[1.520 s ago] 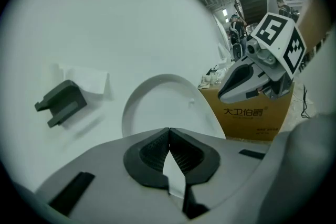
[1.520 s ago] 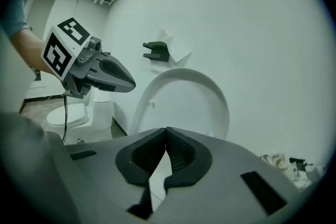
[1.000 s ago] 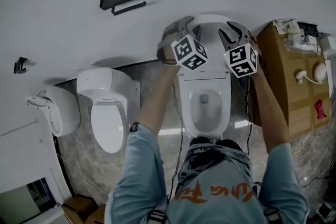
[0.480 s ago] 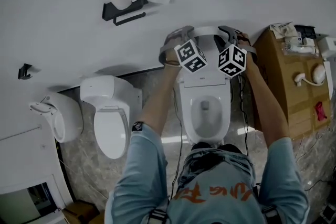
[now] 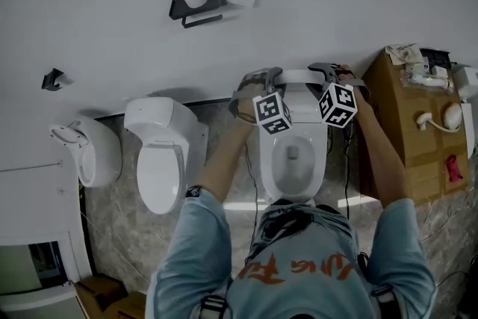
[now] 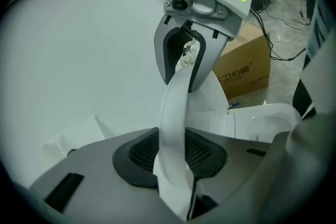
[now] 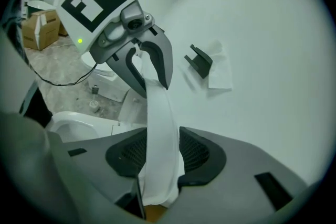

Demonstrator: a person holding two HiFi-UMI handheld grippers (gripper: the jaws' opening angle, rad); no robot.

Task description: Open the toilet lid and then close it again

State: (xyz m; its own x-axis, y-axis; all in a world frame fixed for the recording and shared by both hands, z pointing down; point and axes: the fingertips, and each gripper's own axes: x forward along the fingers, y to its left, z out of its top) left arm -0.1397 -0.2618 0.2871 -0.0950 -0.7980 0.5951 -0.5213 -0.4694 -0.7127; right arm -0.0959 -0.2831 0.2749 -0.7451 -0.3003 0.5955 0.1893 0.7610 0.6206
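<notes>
White toilet lid (image 5: 301,77) pinched in left gripper (image 6: 173,153), jaws just closing, right gripper (image 7: 156,157), jaws just opening; Chinese-printed carton (image 6: 244,68) nearby.

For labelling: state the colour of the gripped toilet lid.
The toilet lid is white; left gripper view shows it best.

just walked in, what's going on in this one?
A person stands over a toilet, a tool in each hand. Left tool and right tool both grip the raised toilet lid by its edge. The left jaws have just been closing slightly, the right opening, with the lid between each pair.
</notes>
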